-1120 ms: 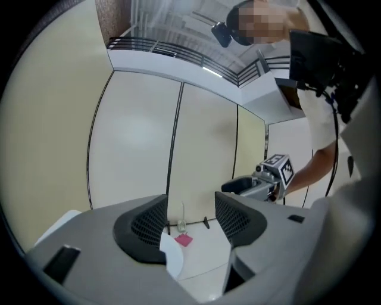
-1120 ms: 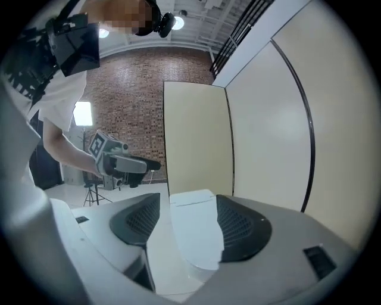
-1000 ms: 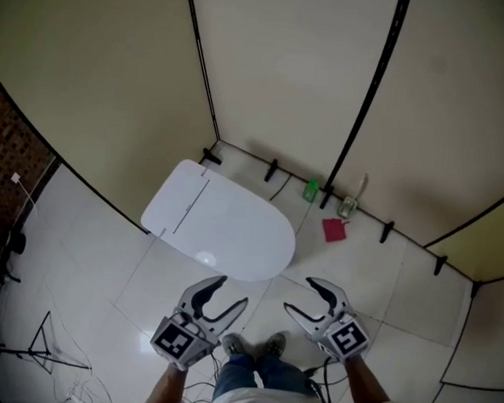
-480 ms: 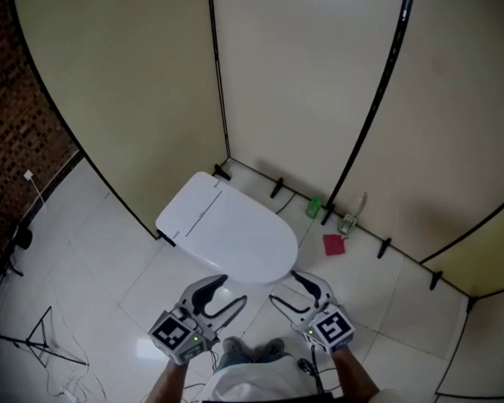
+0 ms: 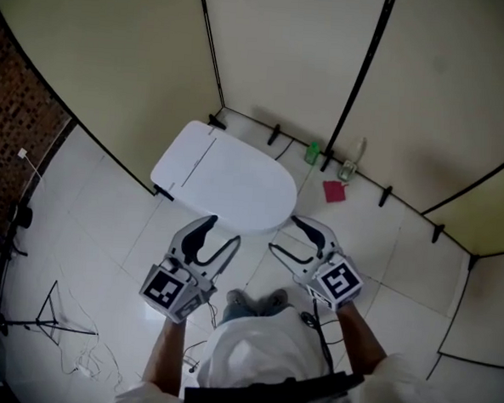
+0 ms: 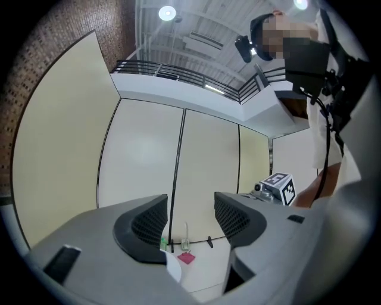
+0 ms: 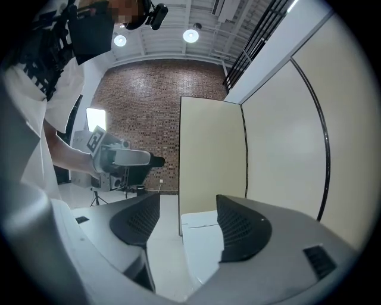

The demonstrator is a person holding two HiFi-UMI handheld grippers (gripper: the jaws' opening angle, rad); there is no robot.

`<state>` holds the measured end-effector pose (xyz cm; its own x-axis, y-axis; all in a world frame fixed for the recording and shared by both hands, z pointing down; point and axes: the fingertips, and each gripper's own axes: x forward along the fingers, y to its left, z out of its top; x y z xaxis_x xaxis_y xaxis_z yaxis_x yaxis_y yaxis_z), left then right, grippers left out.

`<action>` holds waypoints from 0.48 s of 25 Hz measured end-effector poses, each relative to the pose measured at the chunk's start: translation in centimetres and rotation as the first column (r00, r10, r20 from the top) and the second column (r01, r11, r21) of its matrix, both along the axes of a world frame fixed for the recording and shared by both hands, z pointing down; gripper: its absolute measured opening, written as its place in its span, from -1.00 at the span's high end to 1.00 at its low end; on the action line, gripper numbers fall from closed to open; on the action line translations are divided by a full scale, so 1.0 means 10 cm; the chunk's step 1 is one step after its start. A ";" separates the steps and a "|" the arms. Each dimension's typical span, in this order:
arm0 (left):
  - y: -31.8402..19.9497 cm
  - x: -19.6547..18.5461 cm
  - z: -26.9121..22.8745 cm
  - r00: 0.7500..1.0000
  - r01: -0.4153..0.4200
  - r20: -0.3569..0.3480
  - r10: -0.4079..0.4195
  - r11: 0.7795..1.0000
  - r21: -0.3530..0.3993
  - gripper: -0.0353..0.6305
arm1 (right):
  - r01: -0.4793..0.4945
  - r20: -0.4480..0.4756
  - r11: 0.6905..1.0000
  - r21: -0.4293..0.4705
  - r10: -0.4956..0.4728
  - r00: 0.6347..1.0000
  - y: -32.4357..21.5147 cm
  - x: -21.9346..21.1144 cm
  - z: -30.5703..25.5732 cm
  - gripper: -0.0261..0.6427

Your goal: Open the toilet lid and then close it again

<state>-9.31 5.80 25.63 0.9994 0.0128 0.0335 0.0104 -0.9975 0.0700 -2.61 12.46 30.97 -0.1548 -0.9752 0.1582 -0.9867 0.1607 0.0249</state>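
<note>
Fingers [image 5: 196,236] of left gripper [image 5: 222,231] and right gripper [image 5: 283,232] are spread apart and empty, hovering just in front of the white oval plastic toilet lid [image 5: 228,182], which lies shut. Opening step looks pending. Next move probably needs a finger hooked under the lid's front edge.

Legible text: none. No letters, numbers or brand names readable on any surface in view.

Only coded signs present:
- left marker cube [image 5: 165,291] on left gripper [image 5: 223,230]: black-and-white square block pattern on faces in view, not alphanumeric.
- right marker cube [image 5: 341,281] on right gripper [image 5: 284,232]: same type of pattern, different block layout.

Small green container [image 5: 312,151] at partition foot: too small to tell whether it bears a label.
</note>
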 end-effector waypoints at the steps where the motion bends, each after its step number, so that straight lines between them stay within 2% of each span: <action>1: 0.01 0.00 -0.01 1.000 0.000 -0.001 0.000 1.000 -0.001 0.17 | -0.003 0.000 1.000 0.003 0.003 1.000 0.02 0.00 0.01 0.04; 7: 0.00 0.00 0.01 1.000 -0.010 0.006 0.010 1.000 0.009 0.17 | -0.080 0.007 0.997 0.020 0.080 0.997 0.20 0.08 0.05 0.04; 12: -0.24 -0.01 0.15 0.993 -0.086 0.087 0.078 0.992 0.090 0.17 | -0.206 0.021 0.979 0.000 0.206 0.978 0.25 0.12 0.10 0.04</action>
